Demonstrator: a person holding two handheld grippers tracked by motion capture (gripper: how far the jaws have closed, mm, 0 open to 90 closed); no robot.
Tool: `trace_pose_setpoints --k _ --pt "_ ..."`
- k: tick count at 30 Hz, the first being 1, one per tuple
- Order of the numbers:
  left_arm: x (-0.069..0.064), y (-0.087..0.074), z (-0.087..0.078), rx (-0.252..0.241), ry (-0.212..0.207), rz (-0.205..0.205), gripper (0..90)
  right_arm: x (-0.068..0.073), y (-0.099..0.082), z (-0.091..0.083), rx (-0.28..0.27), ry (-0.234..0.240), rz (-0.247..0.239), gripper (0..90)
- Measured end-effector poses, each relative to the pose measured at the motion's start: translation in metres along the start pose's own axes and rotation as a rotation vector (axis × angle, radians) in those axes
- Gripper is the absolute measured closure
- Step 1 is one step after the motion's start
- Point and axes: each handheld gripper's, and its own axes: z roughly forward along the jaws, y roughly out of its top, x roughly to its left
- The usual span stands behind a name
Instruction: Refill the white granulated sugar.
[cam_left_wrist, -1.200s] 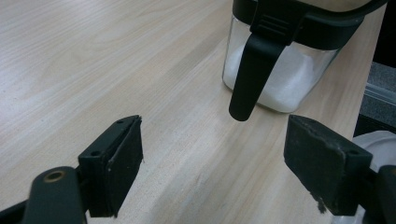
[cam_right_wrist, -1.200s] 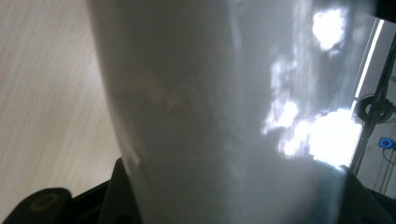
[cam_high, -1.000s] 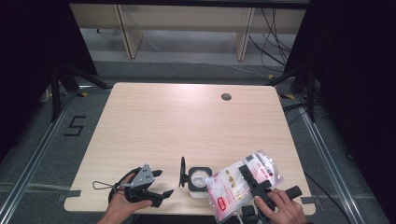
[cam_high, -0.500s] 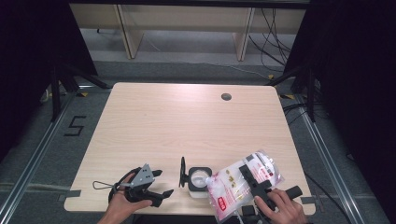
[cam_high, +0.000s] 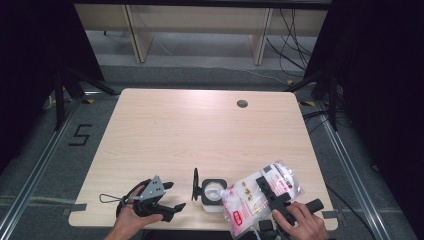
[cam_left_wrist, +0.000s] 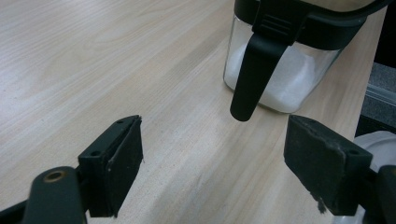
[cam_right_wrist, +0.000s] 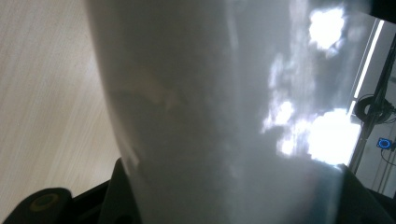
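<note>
A clear plastic bag (cam_high: 260, 196) with pink and red print is held at the near right part of the bench (cam_high: 200, 135), partly over the near edge. It is gripped by the right gripper (cam_high: 272, 192), whose black fingers are closed on the bag from both sides; one finger (cam_high: 267, 187) is seen lying across the top of the bag in the high view. In the right gripper view the grey, shiny film of the bag (cam_right_wrist: 224, 116) is pressed close before the camera, between the two fingers at the bottom. The right hand (cam_high: 300, 222) is seen at the near edge, behind the gripper.

Just to the left of the bag, touching it or almost touching it, a small glass jar (cam_high: 212, 192) with a black rim is standing, with white powder inside. Its black lid (cam_high: 195, 184) is opened and stands upright at the left side of the jar. In the left gripper view the jar (cam_left_wrist: 280, 70) is seen at the far right, with a black latch (cam_left_wrist: 254, 70) hanging down in front of it.

Further left, at the near left of the bench, the left gripper (cam_high: 170, 197) is held by the left hand (cam_high: 130, 217). Its fingers (cam_left_wrist: 116, 158) are wide apart and nothing is between them; they are directed to the jar, still apart from it.
</note>
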Motion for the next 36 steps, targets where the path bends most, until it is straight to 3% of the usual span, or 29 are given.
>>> trace_pose_setpoints --k 5,7,8,9,11,15,16,36 --pt "0.0015 0.0003 -0.0007 0.009 0.001 0.019 19.3 -0.0004 0.0 -0.0003 0.002 -0.001 -0.004 54.3" --pt "0.0003 -0.0001 -0.0006 0.007 0.006 0.003 19.3 -0.0005 -0.0001 -0.0005 0.001 -0.001 -0.004 54.3" --pt "0.0015 0.0002 -0.0005 0.007 0.003 0.02 19.3 -0.0006 -0.0002 -0.0003 0.001 -0.001 -0.004 54.3" --pt "0.0003 -0.0003 -0.0004 0.01 0.004 -0.006 19.3 -0.0008 -0.0003 -0.0002 0.002 -0.001 -0.007 54.3" --pt "0.0002 -0.0003 -0.0005 0.009 0.006 -0.008 19.3 -0.0007 -0.0002 -0.0003 0.003 -0.001 -0.006 54.3" --pt "0.0016 0.0002 -0.0007 0.01 0.002 0.02 19.3 -0.0012 -0.0001 -0.0006 0.003 -0.001 -0.009 54.4" --pt "0.0001 -0.0003 -0.0006 0.007 0.011 -0.006 19.3 -0.0012 0.0 -0.0007 0.003 -0.002 -0.011 54.3" --pt "0.0002 -0.0004 -0.0004 0.009 0.005 -0.01 19.3 -0.0026 -0.0007 -0.0011 0.002 -0.009 -0.024 54.4"
